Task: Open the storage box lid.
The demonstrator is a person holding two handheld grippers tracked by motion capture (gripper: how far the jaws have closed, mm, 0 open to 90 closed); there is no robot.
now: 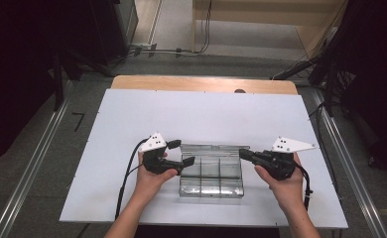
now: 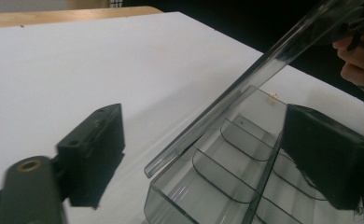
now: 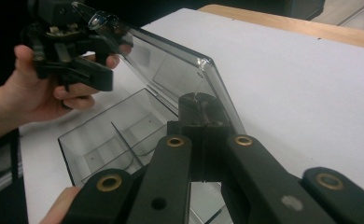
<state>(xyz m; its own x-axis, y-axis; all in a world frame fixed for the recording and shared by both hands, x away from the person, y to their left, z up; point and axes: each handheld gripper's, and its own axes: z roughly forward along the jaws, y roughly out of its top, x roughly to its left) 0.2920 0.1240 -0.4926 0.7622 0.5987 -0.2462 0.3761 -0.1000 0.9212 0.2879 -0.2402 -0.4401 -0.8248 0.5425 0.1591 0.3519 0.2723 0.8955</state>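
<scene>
Inspection of the clear compartment box [image 1: 211,173], sitting at lower centre of the high view on the white table [image 1: 132,119]: your right gripper [image 3: 199,112] is clamping shut on the edge of the raised lid [image 3: 171,70], holding it tilted open. Your left gripper [image 1: 181,152] is standing with jaws apart, straddling the box's left wall without pressing on it. Judged by look, the plastic is light, rigid, slick and liable to crack; you should be gripping thin wall edges, never the hinge.
</scene>
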